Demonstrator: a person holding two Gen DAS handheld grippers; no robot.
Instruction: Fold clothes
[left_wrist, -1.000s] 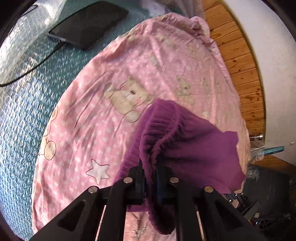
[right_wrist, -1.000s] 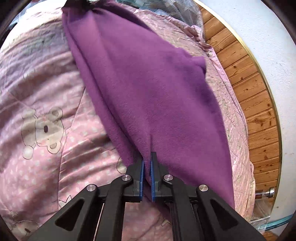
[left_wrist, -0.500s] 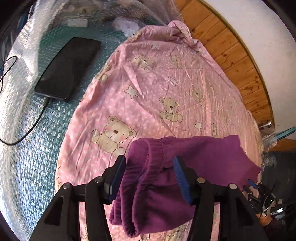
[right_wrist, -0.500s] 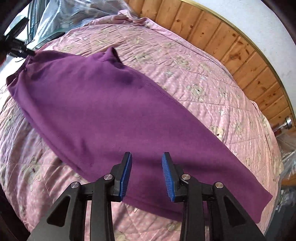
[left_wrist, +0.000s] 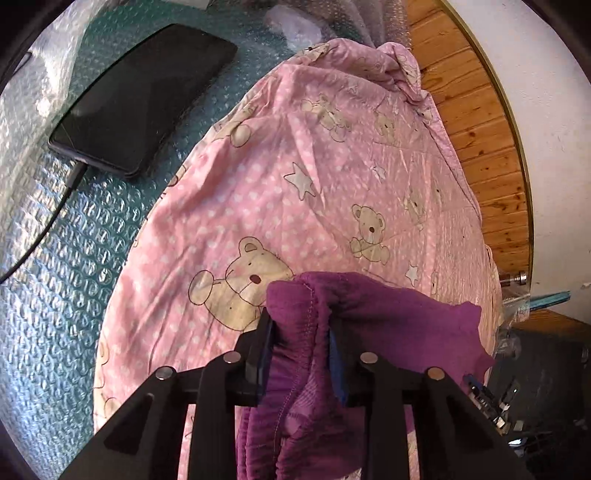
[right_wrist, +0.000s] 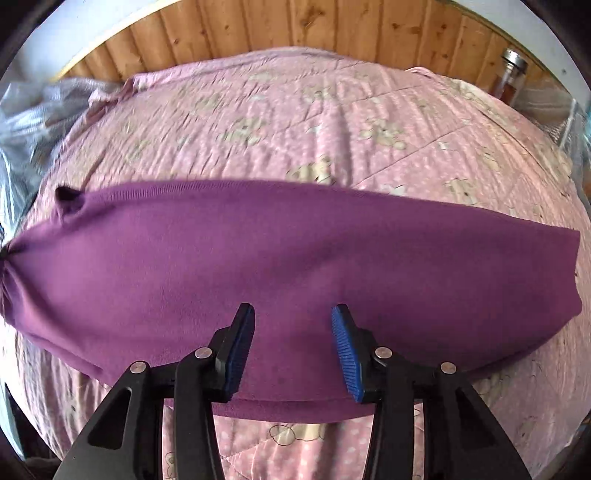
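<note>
Pink bedding printed with bears and stars covers the whole work surface, and wood panelling runs along its far side under a white wall. In your left view a dark phone with its cable lies on bubble wrap at ten o'clock, well apart from the cloth.

Your purple garment lies spread flat across the quilt in the right view, a long band from nine o'clock to three o'clock. It looks laid out this way so that a clean fold can be made along its length.

Your right gripper hovers over the near edge at six o'clock with its jaws wide apart and nothing between the blue pads; it appears free to choose a new pinch point.

Your left gripper has the bunched, stitched end of the garment between its jaws at six o'clock. The pads sit apart around the thick wad, so you cannot tell from here whether they truly clamp it. Holding that end probably anchors the cloth while the other side is reset.
</note>
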